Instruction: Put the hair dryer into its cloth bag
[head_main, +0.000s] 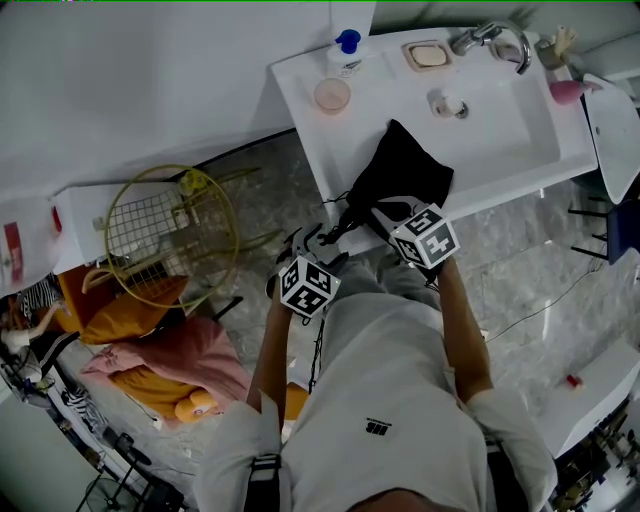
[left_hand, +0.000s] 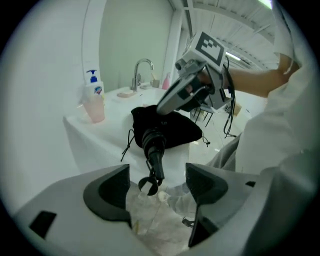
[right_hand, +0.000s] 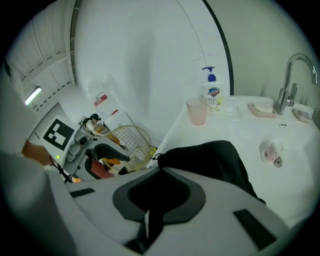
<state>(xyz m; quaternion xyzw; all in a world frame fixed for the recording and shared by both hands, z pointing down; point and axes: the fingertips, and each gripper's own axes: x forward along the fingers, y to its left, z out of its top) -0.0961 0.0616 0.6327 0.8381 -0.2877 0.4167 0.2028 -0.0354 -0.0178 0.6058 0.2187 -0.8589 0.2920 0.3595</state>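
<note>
A black cloth bag (head_main: 402, 172) lies on the front edge of the white sink counter (head_main: 500, 150), its mouth hanging over the edge. The black hair dryer (left_hand: 153, 146) is in it body first; the handle and its hanging loop stick out downward. My right gripper (head_main: 388, 212) is shut on the bag's rim (right_hand: 210, 157), black cloth pinched between its jaws (right_hand: 149, 212). My left gripper (left_hand: 157, 176) is open just below the handle's end, with nothing between its pads. In the head view, the left gripper (head_main: 312, 242) sits left of the bag's mouth.
A pump bottle (head_main: 347, 50), a pink cup (head_main: 332, 95), a soap dish (head_main: 428, 55) and a tap (head_main: 490, 38) stand on the counter. A yellow wire basket (head_main: 170, 235) and a pile of pink and orange cloth (head_main: 165, 360) lie on the marble floor at left.
</note>
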